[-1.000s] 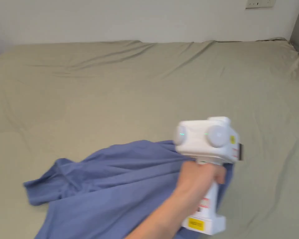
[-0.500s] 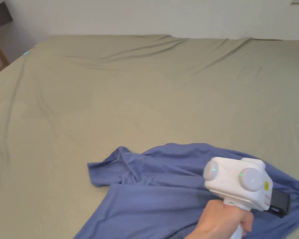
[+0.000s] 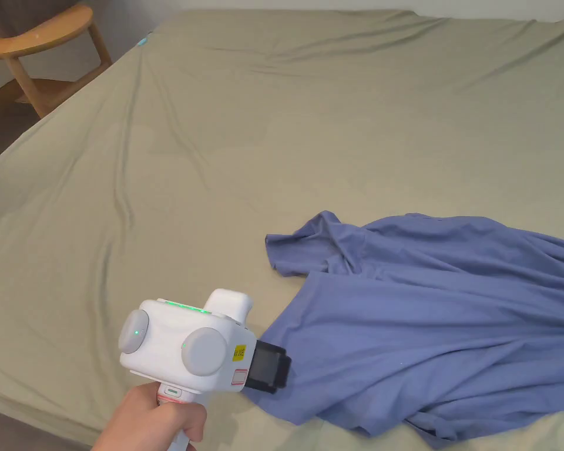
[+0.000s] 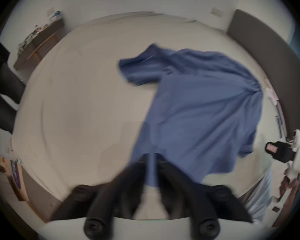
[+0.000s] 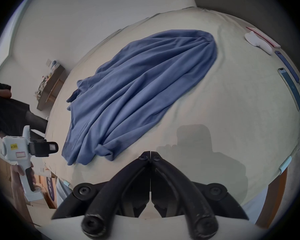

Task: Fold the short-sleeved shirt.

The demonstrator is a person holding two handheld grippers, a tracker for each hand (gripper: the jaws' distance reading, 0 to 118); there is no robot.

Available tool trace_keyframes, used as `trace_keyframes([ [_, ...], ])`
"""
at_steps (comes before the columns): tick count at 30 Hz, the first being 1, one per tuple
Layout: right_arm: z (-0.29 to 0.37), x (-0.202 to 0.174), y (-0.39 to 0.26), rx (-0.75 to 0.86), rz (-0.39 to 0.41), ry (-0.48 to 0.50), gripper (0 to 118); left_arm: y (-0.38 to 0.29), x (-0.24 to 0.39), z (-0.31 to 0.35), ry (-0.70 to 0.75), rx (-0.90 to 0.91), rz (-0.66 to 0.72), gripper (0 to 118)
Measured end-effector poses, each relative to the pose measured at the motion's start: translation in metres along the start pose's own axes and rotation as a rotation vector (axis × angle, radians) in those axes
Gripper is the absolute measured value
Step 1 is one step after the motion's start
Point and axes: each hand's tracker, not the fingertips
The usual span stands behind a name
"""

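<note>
shirt: blue short-sleeved shirt [image 3: 427, 317] lay crumpled on the bed [image 3: 216, 147], near its front edge, w/ long folds across the body; one sleeve [image 3: 301, 246] stuck out toward the far left of the cloth.
left gripper: left gripper [image 3: 275, 370] held in a hand [image 3: 148, 423] at the shirt's near-left corner. in the left gripper view its fingers [image 4: 139, 172] were drawn narrow w/ a strip of blue cloth between them, so holding the hem; that view was blurred.
right gripper: right gripper [image 5: 150, 154] hung over bare sheet just beside the shirt's near edge, not touching it; fingers [image 5: 142, 164] pressed tight together w/ nothing between. also seen in the left gripper view at far right [image 4: 269, 148], apart from the cloth.
bed: olive-beige sheet, lightly wrinkled.
chair: wooden chair [image 3: 40, 53] stood beside the bed's far left corner.
other bits: white cloth [image 5: 257, 42] and a phone [image 5: 290, 89] lay along the bed's edge, well apart from the shirt.
</note>
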Motion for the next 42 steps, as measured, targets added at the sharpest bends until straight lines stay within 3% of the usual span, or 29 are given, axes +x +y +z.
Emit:
trace_keyframes([
  [2,0.002,-0.007,-0.002,-0.003,0.020,0.001,0,-0.004,0.007,-0.015,-0.116,0.089,0.049,113],
  [8,0.007,-0.009,-0.003,-0.021,0.047,-0.021,0,0.008,0.014,-0.044,0.056,0.076,0.031,105],
  [9,0.008,-0.008,-0.002,-0.022,0.051,-0.026,0,0.006,0.015,-0.039,0.022,0.090,0.032,83],
  [10,0.008,-0.007,-0.001,-0.023,0.053,-0.032,0,-0.003,0.012,-0.030,0.002,0.001,0.026,47],
  [12,0.004,-0.007,0.001,-0.027,0.050,-0.037,0,-0.014,0.022,-0.019,-0.054,-0.004,-0.024,0],
  [16,-0.004,-0.017,0.014,-0.038,0.081,-0.039,0,-0.029,0.018,-0.006,-0.083,0.023,0.040,0],
  [22,-0.029,-0.074,0.072,-0.022,0.274,0.025,0,-0.031,0.001,-0.002,-0.162,0.033,0.100,0],
  [25,-0.053,-0.120,0.129,0.070,0.407,0.024,3,-0.029,0.000,-0.012,-0.192,0.006,0.123,0],
  [26,-0.065,-0.137,0.149,0.088,0.467,-0.015,24,-0.029,0.000,-0.016,-0.202,0.001,0.135,0],
  [28,-0.095,-0.165,0.189,0.123,0.570,-0.052,110,-0.029,-0.001,-0.020,-0.221,-0.013,0.140,0],
  [29,-0.120,-0.180,0.214,0.050,0.619,-0.045,118,-0.028,-0.001,-0.023,-0.230,-0.015,0.151,0],
  [34,-0.213,-0.231,0.279,-0.096,0.732,-0.076,118,-0.026,-0.011,-0.028,-0.269,-0.026,0.166,0],
  [36,-0.244,-0.245,0.292,-0.087,0.784,-0.120,118,-0.026,-0.014,-0.026,-0.293,-0.032,0.183,0],
  [42,-0.298,-0.263,0.281,-0.201,0.923,-0.165,118,-0.026,-0.017,-0.028,-0.312,-0.043,0.195,0],
])
